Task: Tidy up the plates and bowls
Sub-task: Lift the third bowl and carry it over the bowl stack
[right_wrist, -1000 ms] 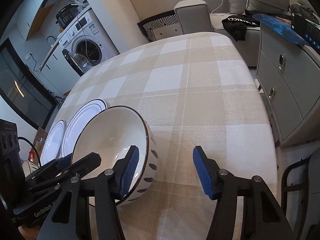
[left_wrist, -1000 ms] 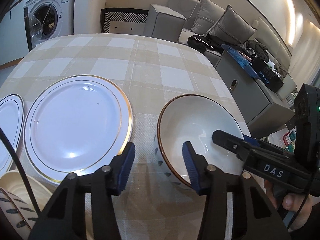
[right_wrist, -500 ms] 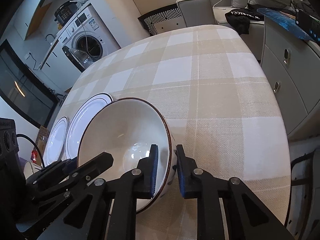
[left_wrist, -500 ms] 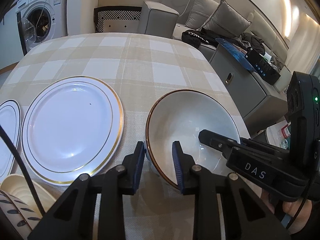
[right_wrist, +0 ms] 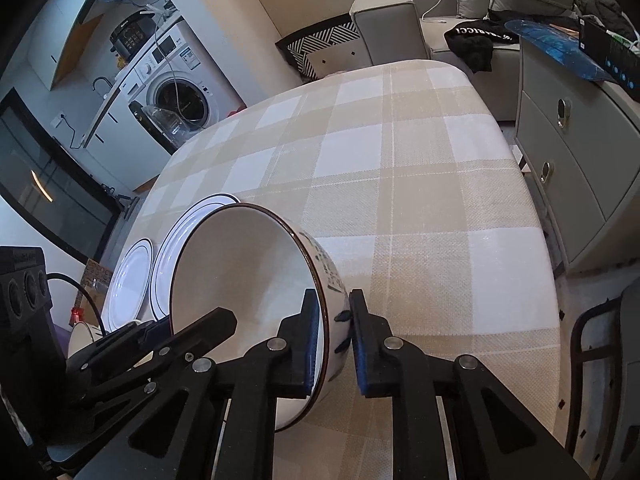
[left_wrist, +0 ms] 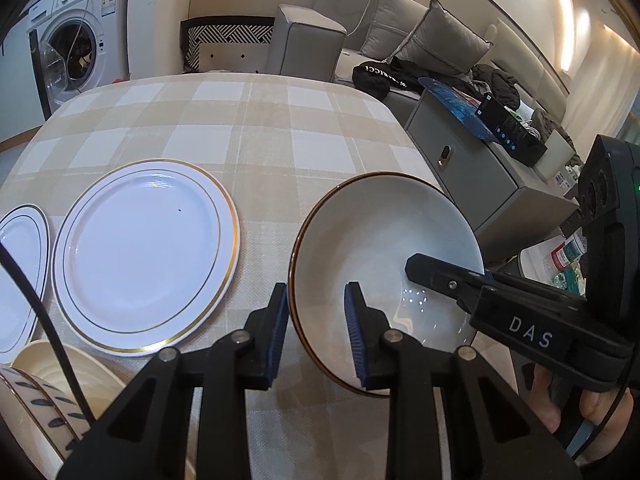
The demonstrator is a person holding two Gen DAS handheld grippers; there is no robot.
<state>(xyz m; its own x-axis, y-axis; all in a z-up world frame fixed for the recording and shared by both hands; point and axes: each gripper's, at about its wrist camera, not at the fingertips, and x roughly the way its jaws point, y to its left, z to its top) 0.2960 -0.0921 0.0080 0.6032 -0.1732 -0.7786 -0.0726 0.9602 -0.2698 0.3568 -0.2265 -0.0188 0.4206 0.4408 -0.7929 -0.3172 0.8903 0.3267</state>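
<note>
A white bowl (left_wrist: 384, 240) with a brown rim is held by both grippers over the checked table. My left gripper (left_wrist: 316, 332) is shut on its near-left rim. My right gripper (right_wrist: 334, 340) is shut on its right wall, and the bowl (right_wrist: 248, 272) is tilted, mouth toward the left. A large gold-rimmed plate (left_wrist: 144, 252) lies left of it, and a smaller plate (left_wrist: 20, 272) further left. The right gripper also shows in the left wrist view (left_wrist: 424, 272).
Stacked cream bowls (left_wrist: 44, 392) with dark leaf marks sit at the table's near-left corner. A grey cabinet (right_wrist: 576, 168) stands right of the table (right_wrist: 400, 184). A sofa (left_wrist: 400, 48) and a washing machine (left_wrist: 76, 48) are beyond.
Both grippers closed from wide open onto the bowl's rim. The bowl has tipped up and lifted off its flat resting position.
</note>
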